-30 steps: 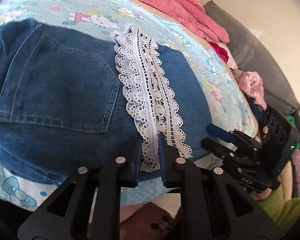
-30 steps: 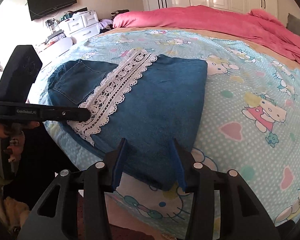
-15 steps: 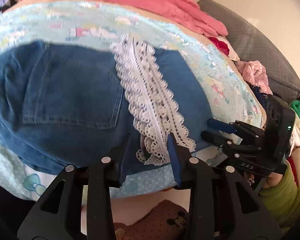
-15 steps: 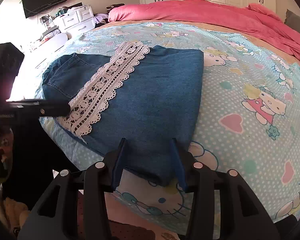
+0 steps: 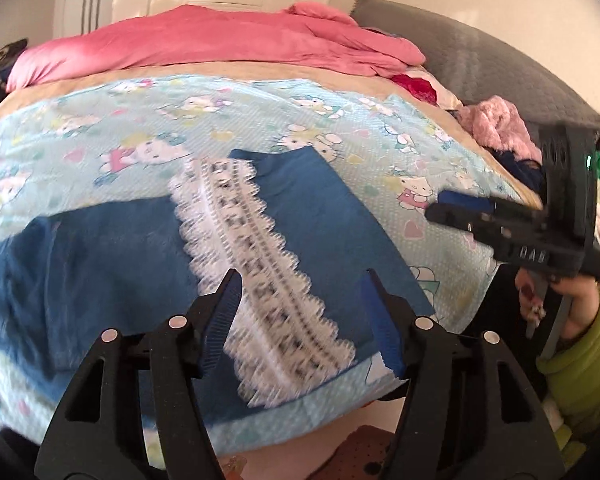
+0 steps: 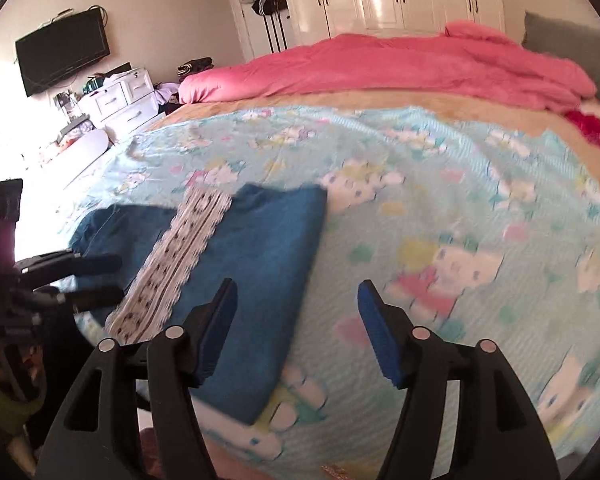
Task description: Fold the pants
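Both grippers are off the cloth. Your left gripper (image 5: 300, 312) has its jaws spread, just been opening, w/ nothing pinched: the lace strip (image 5: 256, 280) shows between the tips but the pads don't press it. Right gripper (image 6: 296, 320) same story, jaws just widened, nothing between them but bedding seen past the tips.

The pants (image 5: 320, 216) lie folded on the cartoon-print sheet (image 6: 460, 184), near the bed's front edge, lace band running across the top layer, denim pocket side to the left in the left-wrist view. Looks like a fold is laid down already; whether another fold is due I can't tell.

What can go wrong from here:

- The bundle's near edge sits close to the mattress edge. If you drag or nudge it toward you, it prob slides off the side.
- Lace is open-weave. If you come back in w/ a tip low, it can snag a loop and pull the top layer askew, undoing the fold.
- Denim layers are stacked. If you re-grip, you may catch only the top ply, so the fold splits when you lift.
- Sheet under it is loose. If you pinch too deep, you grab the sheet too.
- Both views are motion-blurred, so edges are hard to judge; slow down before re-gripping.
- Pink duvet (image 6: 400, 68) is well apart, no issue.
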`<state>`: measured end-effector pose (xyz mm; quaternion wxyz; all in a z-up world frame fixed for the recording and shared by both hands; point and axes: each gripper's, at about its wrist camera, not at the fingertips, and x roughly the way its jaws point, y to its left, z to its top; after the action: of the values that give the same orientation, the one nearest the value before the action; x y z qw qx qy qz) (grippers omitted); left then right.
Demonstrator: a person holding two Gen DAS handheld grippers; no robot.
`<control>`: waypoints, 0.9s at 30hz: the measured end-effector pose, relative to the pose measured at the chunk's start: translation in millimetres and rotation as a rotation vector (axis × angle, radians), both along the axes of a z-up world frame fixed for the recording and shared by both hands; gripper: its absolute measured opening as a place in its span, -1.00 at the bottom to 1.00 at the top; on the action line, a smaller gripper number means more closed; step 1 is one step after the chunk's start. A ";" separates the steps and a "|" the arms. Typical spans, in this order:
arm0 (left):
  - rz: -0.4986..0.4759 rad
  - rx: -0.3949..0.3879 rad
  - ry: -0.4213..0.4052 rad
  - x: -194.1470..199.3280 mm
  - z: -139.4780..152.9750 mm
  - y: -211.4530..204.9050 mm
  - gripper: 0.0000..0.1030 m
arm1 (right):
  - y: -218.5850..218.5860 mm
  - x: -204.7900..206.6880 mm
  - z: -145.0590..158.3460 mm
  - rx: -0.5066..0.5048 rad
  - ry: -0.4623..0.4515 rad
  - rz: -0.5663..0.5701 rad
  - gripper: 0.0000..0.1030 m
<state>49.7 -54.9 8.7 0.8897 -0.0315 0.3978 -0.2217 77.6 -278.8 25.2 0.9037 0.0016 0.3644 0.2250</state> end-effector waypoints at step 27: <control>-0.016 0.015 0.097 14.9 -40.7 -10.7 0.04 | 94.1 145.0 -62.4 -0.193 0.166 0.050 0.50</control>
<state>64.6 -65.6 -32.0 0.8678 -0.0326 0.4424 -0.2239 222.6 -184.7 -37.2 0.8606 -0.0756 0.4576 0.2104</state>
